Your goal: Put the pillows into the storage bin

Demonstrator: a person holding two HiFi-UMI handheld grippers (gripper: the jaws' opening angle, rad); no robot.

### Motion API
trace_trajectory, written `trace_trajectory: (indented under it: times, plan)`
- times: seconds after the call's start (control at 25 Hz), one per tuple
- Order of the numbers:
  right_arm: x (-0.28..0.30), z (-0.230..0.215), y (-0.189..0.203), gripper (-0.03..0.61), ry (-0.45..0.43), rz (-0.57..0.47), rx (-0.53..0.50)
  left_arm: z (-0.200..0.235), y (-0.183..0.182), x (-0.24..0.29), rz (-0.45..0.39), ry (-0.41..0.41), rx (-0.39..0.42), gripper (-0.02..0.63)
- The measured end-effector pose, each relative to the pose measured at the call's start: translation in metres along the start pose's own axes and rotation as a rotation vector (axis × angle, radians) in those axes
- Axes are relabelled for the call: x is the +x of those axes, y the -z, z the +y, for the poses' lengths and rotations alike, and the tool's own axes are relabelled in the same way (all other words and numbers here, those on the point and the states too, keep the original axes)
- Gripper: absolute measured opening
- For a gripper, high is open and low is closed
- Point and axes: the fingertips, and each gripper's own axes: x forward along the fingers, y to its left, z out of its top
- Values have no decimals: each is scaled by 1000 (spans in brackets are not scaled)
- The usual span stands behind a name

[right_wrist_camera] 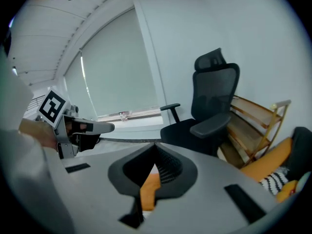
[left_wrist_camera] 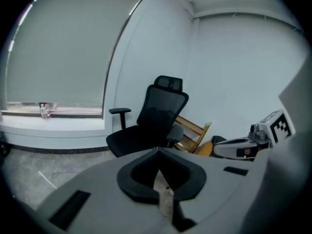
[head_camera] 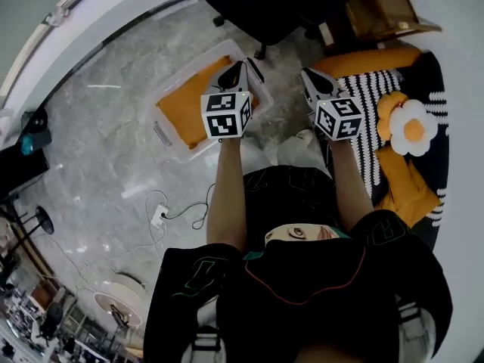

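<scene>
Left tool (left_wrist_camera: 157,152) is sitting clenched, jaws meeting, nothing between them; it is hanging over the far edge of the clear storage bin (head_camera: 168,131) on the marble floor (head_camera: 113,165). Right tool (right_wrist_camera: 155,147) is likewise clenched and empty, pointing alongside it. One orange pillow (head_camera: 187,110) is lying inside the bin. A striped pillow (head_camera: 368,119), a flower-shaped pillow (head_camera: 412,128) and a second orange pillow (head_camera: 408,191) are lying on a dark surface at the person's right. A black office chair (left_wrist_camera: 151,118) is standing beyond.
</scene>
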Motion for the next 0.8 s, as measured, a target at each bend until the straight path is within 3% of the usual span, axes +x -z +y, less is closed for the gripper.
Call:
trace_trajectory:
  times: [0.2,0.36,0.52,0.8]
  plan:
    - [-70,-103,9,3,157,-51,98,-113,-9,65,41,154,97,-2]
    - [-133,-179,21,3,309,-108,186,-219,-8,111,85,332,209,12]
    - [-191,-249,38,3,370,-129,224,-315,6,145,125,417,242,27]
    - [-298,-354,95,3,577,-212,406,-478,54,178,255,656,359,38]
